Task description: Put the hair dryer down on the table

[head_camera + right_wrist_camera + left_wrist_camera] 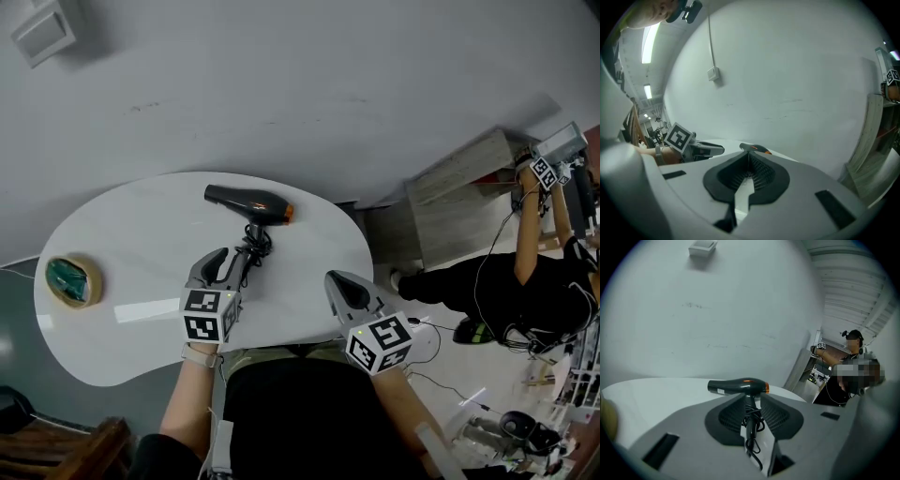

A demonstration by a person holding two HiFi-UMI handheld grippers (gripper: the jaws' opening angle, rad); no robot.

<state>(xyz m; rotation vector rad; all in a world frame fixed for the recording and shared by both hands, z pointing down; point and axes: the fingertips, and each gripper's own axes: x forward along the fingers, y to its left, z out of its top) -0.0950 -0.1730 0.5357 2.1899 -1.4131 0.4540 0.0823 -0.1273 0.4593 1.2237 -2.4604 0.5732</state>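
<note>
A black hair dryer (248,203) with an orange rear ring lies flat on the white oval table (141,234), its handle and coiled cord pointing toward me. My left gripper (239,255) reaches along that handle. In the left gripper view the hair dryer (738,386) lies just ahead, and the left gripper (751,401) has its pads closed in against the handle, with the cord trailing between the jaws. My right gripper (339,279) hovers over the table's near right edge with its tips together and nothing in them. The right gripper (750,157) looks toward the dryer's orange end (757,149).
A roll of tape (73,280) lies at the table's left end. Off the right edge stand a wooden cabinet (459,202) and a person in black (525,281) holding another gripper, with cables on the floor. A wooden chair (66,450) is at the lower left.
</note>
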